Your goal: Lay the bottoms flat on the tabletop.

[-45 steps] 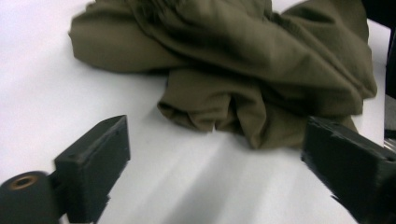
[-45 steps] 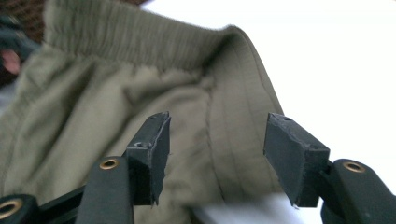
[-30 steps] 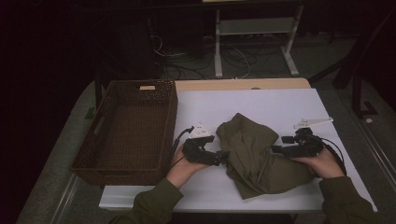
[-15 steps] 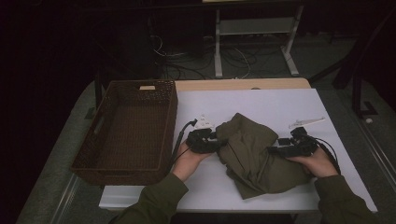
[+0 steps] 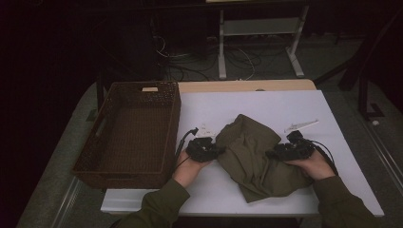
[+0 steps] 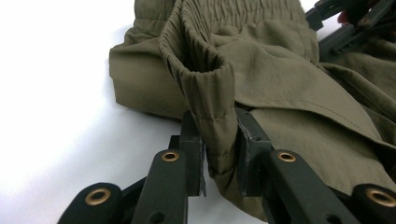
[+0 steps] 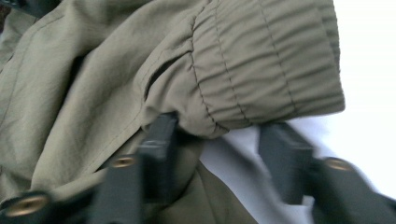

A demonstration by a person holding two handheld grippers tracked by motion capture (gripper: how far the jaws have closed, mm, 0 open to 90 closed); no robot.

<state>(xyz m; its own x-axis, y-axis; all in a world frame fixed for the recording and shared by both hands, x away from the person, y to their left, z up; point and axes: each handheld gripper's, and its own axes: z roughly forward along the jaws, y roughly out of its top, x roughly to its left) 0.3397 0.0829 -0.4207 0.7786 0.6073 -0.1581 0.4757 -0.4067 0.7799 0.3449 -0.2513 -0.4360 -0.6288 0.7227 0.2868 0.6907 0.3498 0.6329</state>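
An olive-green garment point(image 5: 252, 152) with an elastic waistband lies crumpled on the white table point(image 5: 266, 102). My left gripper point(image 5: 219, 151) is at the garment's left edge. In the left gripper view it point(image 6: 219, 154) is shut on a fold of the waistband point(image 6: 205, 84). At the garment's right edge is my right gripper point(image 5: 270, 154). Its jaws stand apart in the right gripper view point(image 7: 222, 140), blurred. The gathered waistband point(image 7: 266, 60) drapes over the left one, and bare table shows between them. The right gripper point(image 6: 345, 23) appears far off in the left gripper view.
A dark wicker basket point(image 5: 174, 118) with nothing in it stands on the table's left side. A thin white object point(image 5: 301, 125) lies behind the right hand, and a small white piece point(image 5: 205, 129) lies behind the left gripper. Cables and a stand's legs are on the floor beyond.
The right gripper has slid left along the garment's right edge. The left gripper lifted slightly toward the garment and settled back, still at the left edge.
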